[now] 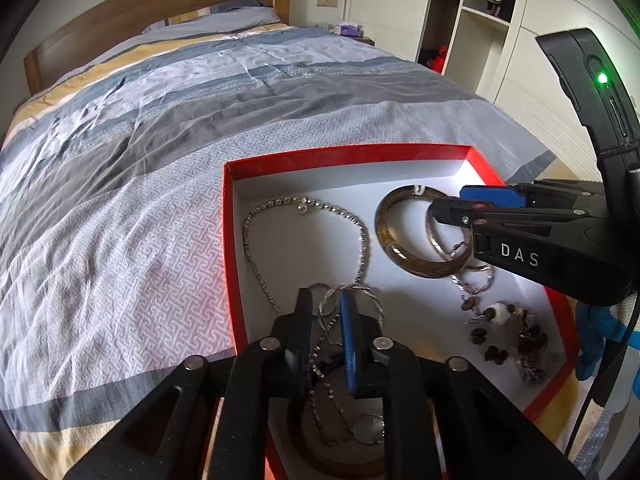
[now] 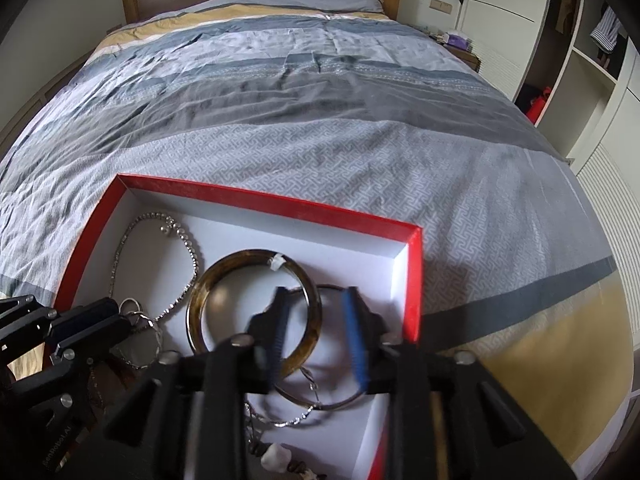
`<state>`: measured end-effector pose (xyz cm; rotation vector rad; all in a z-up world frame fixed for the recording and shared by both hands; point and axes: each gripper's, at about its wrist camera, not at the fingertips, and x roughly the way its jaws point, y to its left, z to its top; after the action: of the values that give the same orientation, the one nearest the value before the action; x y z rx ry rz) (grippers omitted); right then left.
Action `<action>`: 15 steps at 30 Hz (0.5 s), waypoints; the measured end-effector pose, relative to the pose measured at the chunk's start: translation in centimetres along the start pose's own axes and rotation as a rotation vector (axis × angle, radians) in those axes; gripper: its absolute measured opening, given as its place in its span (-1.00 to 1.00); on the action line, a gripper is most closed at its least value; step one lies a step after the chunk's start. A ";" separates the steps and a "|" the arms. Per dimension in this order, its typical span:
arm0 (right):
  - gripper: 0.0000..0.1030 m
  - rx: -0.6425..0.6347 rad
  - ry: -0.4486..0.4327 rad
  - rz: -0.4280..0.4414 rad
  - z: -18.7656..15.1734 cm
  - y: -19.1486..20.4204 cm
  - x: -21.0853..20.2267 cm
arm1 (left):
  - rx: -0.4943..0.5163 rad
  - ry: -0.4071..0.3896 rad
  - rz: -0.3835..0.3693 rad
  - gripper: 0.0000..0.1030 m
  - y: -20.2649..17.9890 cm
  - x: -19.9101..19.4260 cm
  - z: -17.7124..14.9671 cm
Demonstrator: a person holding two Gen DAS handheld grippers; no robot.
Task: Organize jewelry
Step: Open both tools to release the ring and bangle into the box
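A shallow red box [image 1: 228, 240] with a white floor lies on the bed and holds the jewelry. Inside are a silver bead necklace [image 1: 362, 240], an amber bangle [image 1: 400, 256], a thin silver bangle [image 2: 340, 400], linked silver rings [image 1: 368, 294] and a dark bead bracelet [image 1: 496, 332]. My left gripper [image 1: 326, 312] hovers over the silver rings and a thin chain, jaws slightly apart, pads clear of them. My right gripper [image 2: 316, 312] stands open above the spot where the amber bangle [image 2: 224, 268] and the thin silver bangle overlap, gripping nothing.
The box sits near the bed's foot on a grey, blue and yellow striped quilt [image 2: 320, 100]. A wooden headboard [image 1: 160, 8] is at the far end, white wardrobe shelves [image 2: 580, 80] to the right. A blue-gloved hand [image 1: 600, 340] shows beside the box.
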<state>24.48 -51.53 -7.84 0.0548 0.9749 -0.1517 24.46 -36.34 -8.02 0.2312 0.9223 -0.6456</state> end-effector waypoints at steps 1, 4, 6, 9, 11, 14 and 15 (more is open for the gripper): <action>-0.44 0.002 -0.006 0.000 0.0 0.0 -0.3 | -0.001 -0.002 0.004 -0.60 -0.1 -0.2 0.0; -0.44 0.014 -0.030 0.007 -0.2 0.0 -1.7 | -0.004 -0.023 -0.001 -0.49 -0.2 -1.5 0.0; -0.44 0.022 -0.047 0.009 -0.5 0.0 -2.9 | -0.013 -0.038 -0.003 -0.44 -0.3 -2.7 0.0; -0.44 0.037 -0.071 0.016 -1.1 0.2 -4.9 | -0.027 -0.066 0.008 -0.24 -0.5 -4.7 -0.3; -0.44 0.047 -0.080 0.025 -1.6 0.3 -6.2 | -0.042 -0.085 0.023 -0.14 -0.6 -6.5 -0.7; -0.43 0.063 -0.090 0.039 -2.7 1.0 -8.2 | -0.070 -0.103 0.053 0.02 -0.7 -8.9 -1.4; -0.42 0.064 -0.091 0.048 -3.2 1.4 -8.9 | -0.080 -0.109 0.064 0.05 -0.7 -9.7 -1.7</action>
<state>17.13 -48.87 -2.26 0.1292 0.8771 -0.1398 18.66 -32.10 -1.24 0.1524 0.8307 -0.5557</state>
